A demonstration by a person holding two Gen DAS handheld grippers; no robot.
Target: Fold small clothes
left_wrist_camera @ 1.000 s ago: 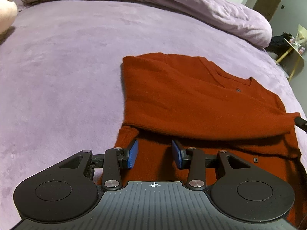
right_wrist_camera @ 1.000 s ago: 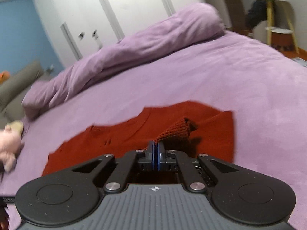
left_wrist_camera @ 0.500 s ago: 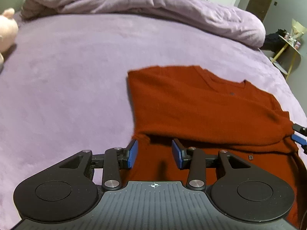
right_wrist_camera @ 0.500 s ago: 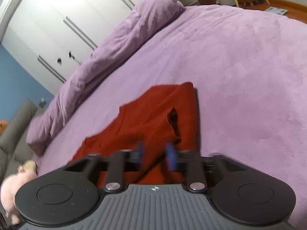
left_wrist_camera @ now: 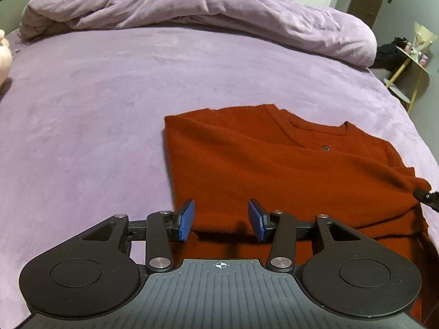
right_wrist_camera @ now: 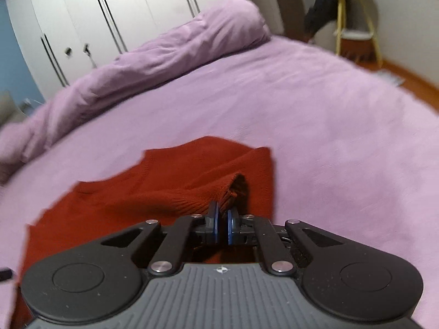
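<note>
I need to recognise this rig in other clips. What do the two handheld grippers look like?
Both match: the left gripper and right gripper have matte black linkage arms with silver pivot screws, two round black discs, a ribbed grey body bearing a small crosshair mark, and ridged blue pads. No hands or sleeves show.

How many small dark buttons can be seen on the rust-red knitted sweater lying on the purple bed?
1: a small dark button sits just below the V-neck of the rust-red knitted sweater. The folded sleeve may hide more.

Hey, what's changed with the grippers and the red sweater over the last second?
The right gripper let go of the sleeve cuff, then shut on it again. The left gripper, its jaws opening and holding nothing, drew back from the red sweater. The sweater stayed on the bed.
</note>
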